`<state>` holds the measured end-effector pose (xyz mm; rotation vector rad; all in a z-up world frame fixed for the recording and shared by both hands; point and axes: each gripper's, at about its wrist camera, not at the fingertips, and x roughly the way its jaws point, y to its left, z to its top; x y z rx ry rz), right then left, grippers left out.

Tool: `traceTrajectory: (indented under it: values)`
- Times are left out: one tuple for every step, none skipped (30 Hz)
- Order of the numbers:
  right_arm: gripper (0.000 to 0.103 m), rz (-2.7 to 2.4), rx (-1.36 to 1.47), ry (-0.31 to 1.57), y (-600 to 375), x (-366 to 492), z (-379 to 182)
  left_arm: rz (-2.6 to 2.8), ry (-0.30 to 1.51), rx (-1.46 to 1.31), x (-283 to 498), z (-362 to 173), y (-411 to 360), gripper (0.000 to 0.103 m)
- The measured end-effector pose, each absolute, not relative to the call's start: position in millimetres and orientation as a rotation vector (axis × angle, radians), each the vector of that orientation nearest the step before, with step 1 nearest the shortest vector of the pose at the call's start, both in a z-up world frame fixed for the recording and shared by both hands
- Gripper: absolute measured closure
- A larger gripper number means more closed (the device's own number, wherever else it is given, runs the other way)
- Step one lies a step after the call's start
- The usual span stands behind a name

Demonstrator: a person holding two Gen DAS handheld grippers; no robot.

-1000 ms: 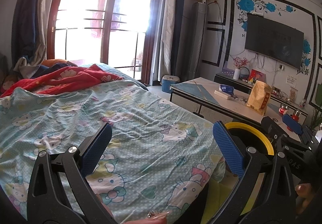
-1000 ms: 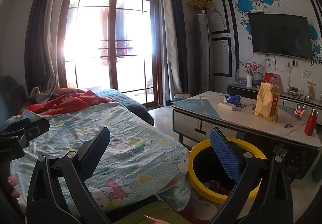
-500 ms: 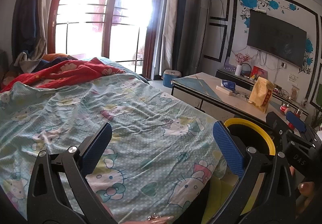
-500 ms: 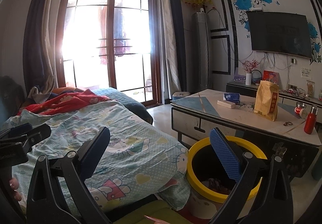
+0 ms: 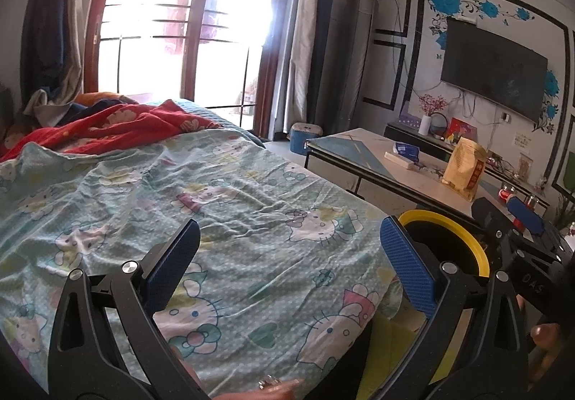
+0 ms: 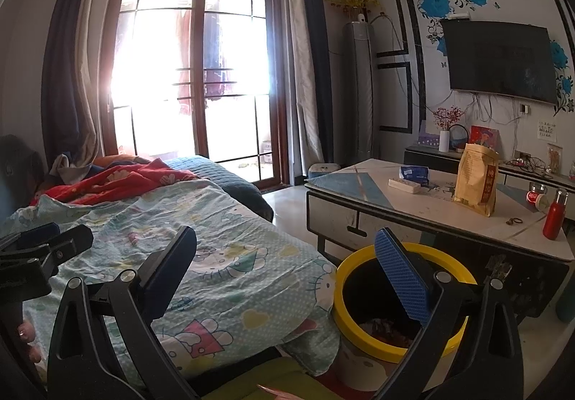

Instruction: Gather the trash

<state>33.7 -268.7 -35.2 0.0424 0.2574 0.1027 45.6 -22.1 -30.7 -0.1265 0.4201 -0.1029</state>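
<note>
A cartoon-print sheet (image 5: 222, 220) covers the bed, a red blanket (image 5: 118, 127) bunched at its far end. On the bench (image 6: 431, 209) stand a snack bag (image 6: 476, 179) and a red flask (image 6: 555, 215).

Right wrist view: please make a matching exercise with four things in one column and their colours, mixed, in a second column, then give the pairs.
Things:
1. bin rim
2. flask
3. snack bag
4. TV

Colours:
A. tan
B. black
C. yellow
D. red

Pairs: 1-C, 2-D, 3-A, 4-B
</note>
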Motion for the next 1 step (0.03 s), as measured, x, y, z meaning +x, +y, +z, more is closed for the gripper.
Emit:
traceTrajectory:
  values:
    - [0.006,0.109,0.038,0.260,-268.0,34.8,-34.6,-0.090,0.425,-0.135,46.4,-30.1,-19.2,0.011]
